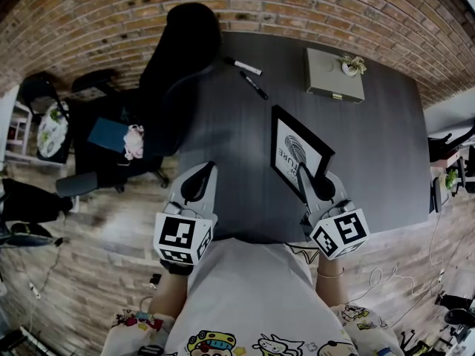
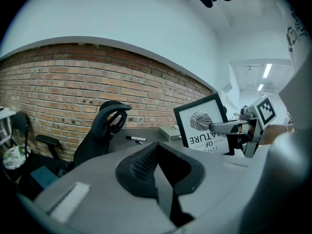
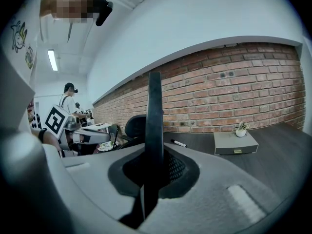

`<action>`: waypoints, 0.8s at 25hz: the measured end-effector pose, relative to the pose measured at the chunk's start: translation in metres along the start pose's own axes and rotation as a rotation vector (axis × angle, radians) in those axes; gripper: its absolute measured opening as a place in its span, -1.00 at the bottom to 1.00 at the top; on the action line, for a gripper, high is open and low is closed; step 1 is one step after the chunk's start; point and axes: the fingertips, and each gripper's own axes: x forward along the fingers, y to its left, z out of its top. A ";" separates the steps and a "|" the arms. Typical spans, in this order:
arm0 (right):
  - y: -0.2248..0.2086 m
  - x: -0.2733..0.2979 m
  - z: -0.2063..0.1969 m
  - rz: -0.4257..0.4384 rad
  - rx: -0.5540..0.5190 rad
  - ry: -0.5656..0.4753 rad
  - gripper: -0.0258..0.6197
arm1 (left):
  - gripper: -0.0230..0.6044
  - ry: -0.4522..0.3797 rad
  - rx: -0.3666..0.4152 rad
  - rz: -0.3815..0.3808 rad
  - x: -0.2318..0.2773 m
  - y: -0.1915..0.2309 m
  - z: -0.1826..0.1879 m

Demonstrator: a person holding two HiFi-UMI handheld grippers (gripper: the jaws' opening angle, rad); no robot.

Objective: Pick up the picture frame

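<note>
Our right gripper (image 1: 318, 189) clamps its fingers on the picture frame (image 1: 298, 148), upright beyond them; our left gripper (image 1: 197, 185), fingers closed empty, sits farther off.

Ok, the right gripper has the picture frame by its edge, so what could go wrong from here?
The right gripper clamps the picture frame at one edge only, so it may pivot or slip onto the desk. The left gripper is shut, empty and apart from the frame, giving no support.
</note>
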 end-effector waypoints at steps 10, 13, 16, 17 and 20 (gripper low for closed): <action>-0.003 0.002 -0.001 -0.007 0.013 0.005 -0.88 | -0.88 -0.003 0.000 0.003 0.001 0.003 0.001; -0.003 0.002 -0.002 -0.008 0.014 0.008 -0.88 | -0.88 -0.002 -0.002 0.005 0.001 0.003 0.002; -0.004 0.002 -0.002 -0.008 0.021 0.003 -0.88 | -0.88 -0.001 0.000 0.006 0.002 0.003 0.001; -0.004 0.002 -0.002 -0.007 0.021 0.003 -0.88 | -0.88 0.000 0.000 0.007 0.002 0.004 0.001; -0.004 0.003 -0.002 -0.007 0.022 0.004 -0.88 | -0.88 0.001 0.002 0.009 0.002 0.003 0.001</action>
